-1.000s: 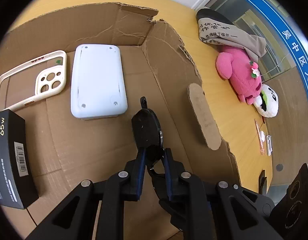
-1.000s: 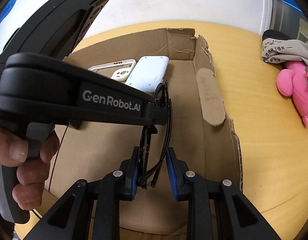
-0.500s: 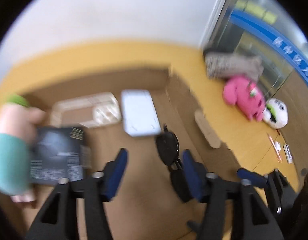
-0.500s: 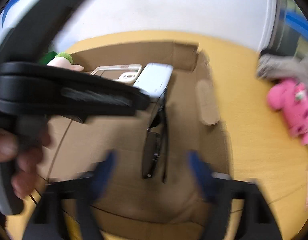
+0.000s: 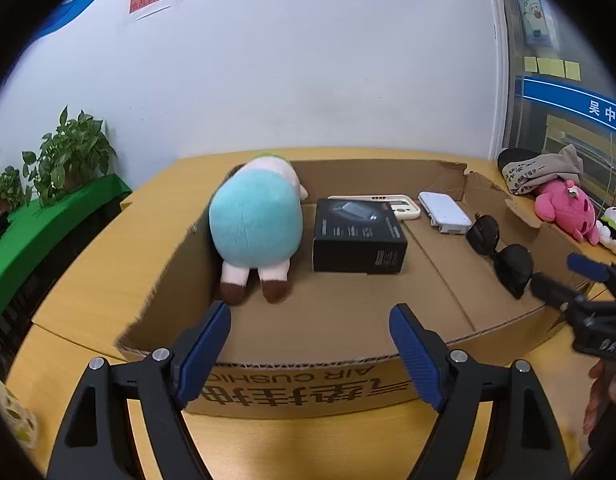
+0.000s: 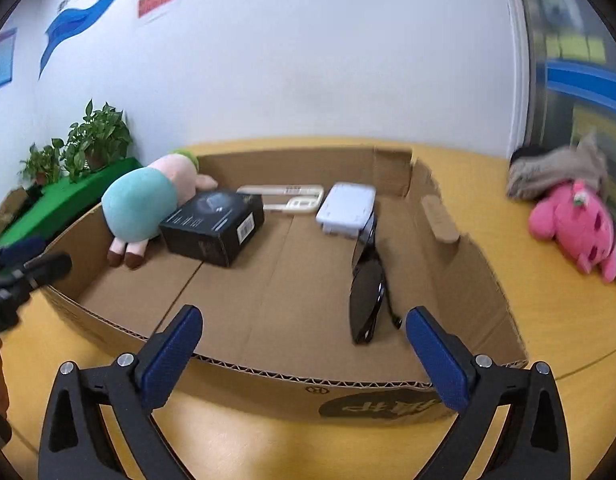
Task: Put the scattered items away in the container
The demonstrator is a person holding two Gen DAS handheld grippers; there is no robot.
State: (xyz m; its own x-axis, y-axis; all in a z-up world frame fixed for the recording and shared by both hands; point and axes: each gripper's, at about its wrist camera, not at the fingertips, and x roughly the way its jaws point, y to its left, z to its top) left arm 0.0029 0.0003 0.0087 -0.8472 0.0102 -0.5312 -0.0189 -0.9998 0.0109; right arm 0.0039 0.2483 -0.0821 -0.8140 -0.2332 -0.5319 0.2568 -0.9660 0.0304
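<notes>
Cardboard box (image 6: 460, 292) holds five items, sunglasses (image 6: 366, 288) included; left hand-held gripper (image 5: 310, 354) opening, right (image 6: 301, 354) spread, both empty.

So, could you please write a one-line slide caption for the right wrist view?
Open right gripper before a cardboard box holding sunglasses, black box and plush toy.

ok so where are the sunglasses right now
The sunglasses lie on the floor of the cardboard box, toward its right side in the right wrist view, just in front of the white power bank.
</notes>
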